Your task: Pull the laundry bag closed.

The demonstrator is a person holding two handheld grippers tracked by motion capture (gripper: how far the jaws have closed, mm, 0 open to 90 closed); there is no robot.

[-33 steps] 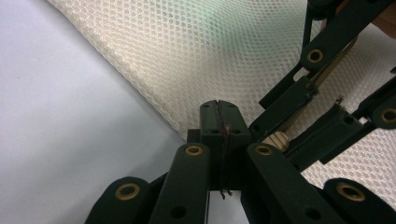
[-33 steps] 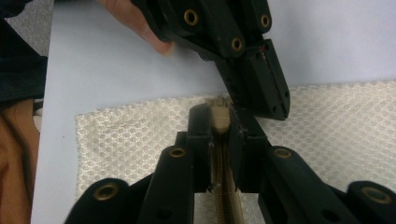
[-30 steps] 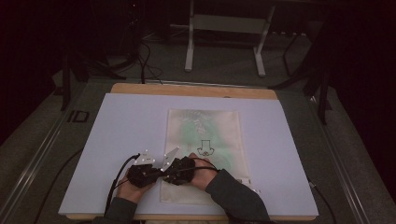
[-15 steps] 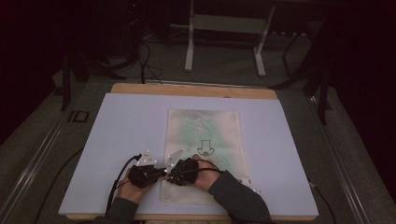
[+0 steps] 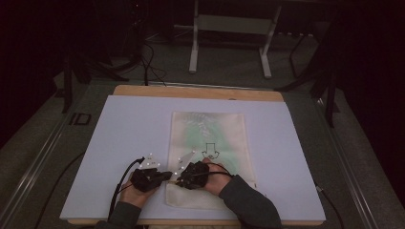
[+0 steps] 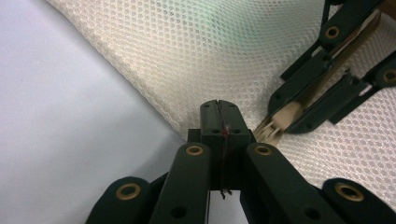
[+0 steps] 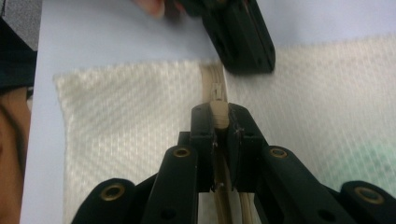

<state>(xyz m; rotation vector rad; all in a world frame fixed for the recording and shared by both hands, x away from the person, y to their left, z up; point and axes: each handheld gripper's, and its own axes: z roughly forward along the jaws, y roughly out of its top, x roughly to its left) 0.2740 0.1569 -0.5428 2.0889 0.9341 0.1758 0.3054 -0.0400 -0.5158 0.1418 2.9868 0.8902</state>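
Zipper work is what I am doing here: my right gripper [image 7: 218, 122] is clamping the cream zipper pull [image 7: 218, 113], while my left gripper [image 6: 219, 122] is pinching the near left edge of the mesh bag [image 5: 210, 143]. Next I am judging a steady pull along the zipper, left side anchoring (no jerking). The bag is lying flat, pale, greenish inside, on the white table [image 5: 124, 129].
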